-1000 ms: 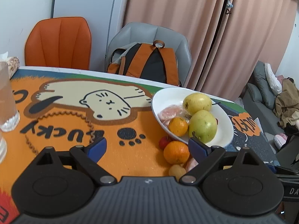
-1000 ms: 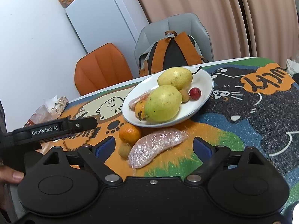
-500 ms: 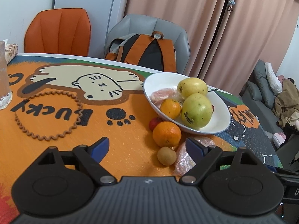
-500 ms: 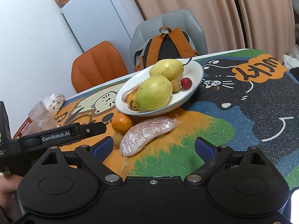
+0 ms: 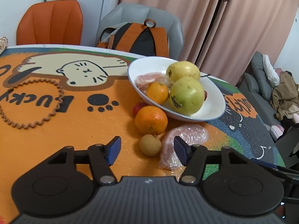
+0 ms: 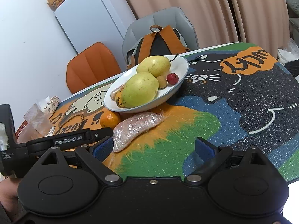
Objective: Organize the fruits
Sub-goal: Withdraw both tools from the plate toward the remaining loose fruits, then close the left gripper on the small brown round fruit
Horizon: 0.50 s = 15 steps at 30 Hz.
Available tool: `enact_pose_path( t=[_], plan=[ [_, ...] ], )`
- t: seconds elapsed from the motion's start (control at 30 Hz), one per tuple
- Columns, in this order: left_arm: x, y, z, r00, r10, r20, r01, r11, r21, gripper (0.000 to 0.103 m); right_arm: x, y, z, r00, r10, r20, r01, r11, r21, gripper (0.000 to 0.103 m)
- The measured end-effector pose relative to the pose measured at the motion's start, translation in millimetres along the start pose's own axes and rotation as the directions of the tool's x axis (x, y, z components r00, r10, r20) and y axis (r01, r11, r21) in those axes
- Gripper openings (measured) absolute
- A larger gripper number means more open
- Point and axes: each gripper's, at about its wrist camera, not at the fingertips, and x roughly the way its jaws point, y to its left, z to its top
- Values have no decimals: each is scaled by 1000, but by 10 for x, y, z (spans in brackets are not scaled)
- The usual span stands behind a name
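A white plate (image 5: 214,110) holds two yellow-green pears (image 5: 186,95), an orange and a wrapped pink piece. On the mat before it lie an orange (image 5: 151,120), a small red fruit (image 5: 138,107), a small brown fruit (image 5: 150,145) and a plastic-wrapped pink piece (image 5: 186,136). My left gripper (image 5: 146,149) is closing, with the brown fruit between its jaws and gaps on both sides. My right gripper (image 6: 154,147) stands wide open over the mat. Its left pad is beside the near end of the wrapped piece (image 6: 138,127). One left-gripper finger (image 6: 97,135) shows in the right wrist view.
An orange chair (image 5: 50,22) and a grey chair with a backpack (image 5: 142,35) stand behind the table. A clear plastic cup (image 6: 35,119) and a wrapped snack sit at the table's far left. A white fridge (image 6: 89,24) and curtains are beyond, and a sofa (image 5: 261,89) on the right.
My left gripper came forward and down to the loose fruit, and its jaws narrowed around the small brown fruit. The right gripper came slightly closer to the wrapped piece and stayed wide.
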Motion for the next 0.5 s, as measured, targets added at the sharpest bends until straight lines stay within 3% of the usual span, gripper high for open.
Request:
enact_pose_path(
  t=[0.13, 0.23, 0.3, 0.37, 0.5],
  plan=[
    [33, -4, -15, 1000, -25, 5, 25, 999, -20, 51, 6, -22, -13, 1000, -3, -3, 3, 1000, 6, 94],
    [31, 14, -10, 998, -70, 0, 70, 997, -35, 37, 19, -26, -18, 1000, -4, -6, 4, 1000, 10, 94],
    [18, 0, -12, 998, -66, 5, 66, 998, -23, 34, 40, -9, -23, 1000, -1, -9, 1, 1000, 6, 94],
    [-3, 6, -9, 998, -63, 10, 63, 998, -20, 25, 62, 12, -29, 1000, 3, -13, -3, 1000, 0, 94],
    [-17, 72, 8, 997, -77, -8, 77, 996, -36, 23, 102, 42, -32, 1000, 10, -19, -10, 1000, -5, 94]
  ],
)
